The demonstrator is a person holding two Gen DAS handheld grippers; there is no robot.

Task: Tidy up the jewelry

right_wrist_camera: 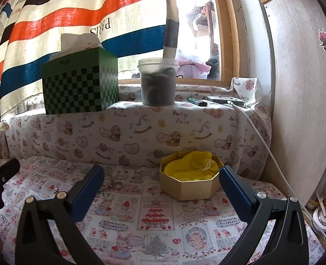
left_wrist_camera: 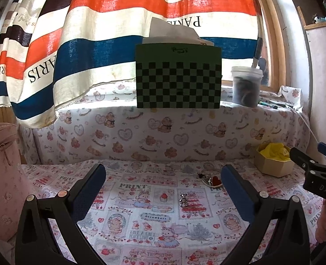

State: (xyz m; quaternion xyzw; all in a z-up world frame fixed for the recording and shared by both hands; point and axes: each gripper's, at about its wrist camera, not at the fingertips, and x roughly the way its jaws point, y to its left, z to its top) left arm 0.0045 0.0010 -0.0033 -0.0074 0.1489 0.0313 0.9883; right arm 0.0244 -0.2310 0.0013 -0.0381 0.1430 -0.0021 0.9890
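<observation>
The left gripper (left_wrist_camera: 163, 177), nearest the lens, hangs over the printed tablecloth (left_wrist_camera: 140, 220) with its blue-padded fingers (left_wrist_camera: 92, 190) spread wide and nothing between them. Between the tips lies a small silver bear charm (left_wrist_camera: 183, 199); further back, just beside the right-hand finger, sits a red heart piece (left_wrist_camera: 216, 180) with a tangle of small metal jewelry (left_wrist_camera: 204, 175) next to it. Beyond stand an octagonal gold box (left_wrist_camera: 273, 165) lined with crumpled yellow cloth, a green checkered tissue box (left_wrist_camera: 178, 77) and a lidded plastic tub (left_wrist_camera: 246, 86) on the cloth-covered ledge. The right gripper (right_wrist_camera: 162, 173) is likewise fully open and empty, its right-hand finger close beside the gold box (right_wrist_camera: 189, 190). A thin chain with a clasp (right_wrist_camera: 113, 184) lies on the cloth by its left-hand finger. A white cable (right_wrist_camera: 262, 143) trails down from the ledge
</observation>
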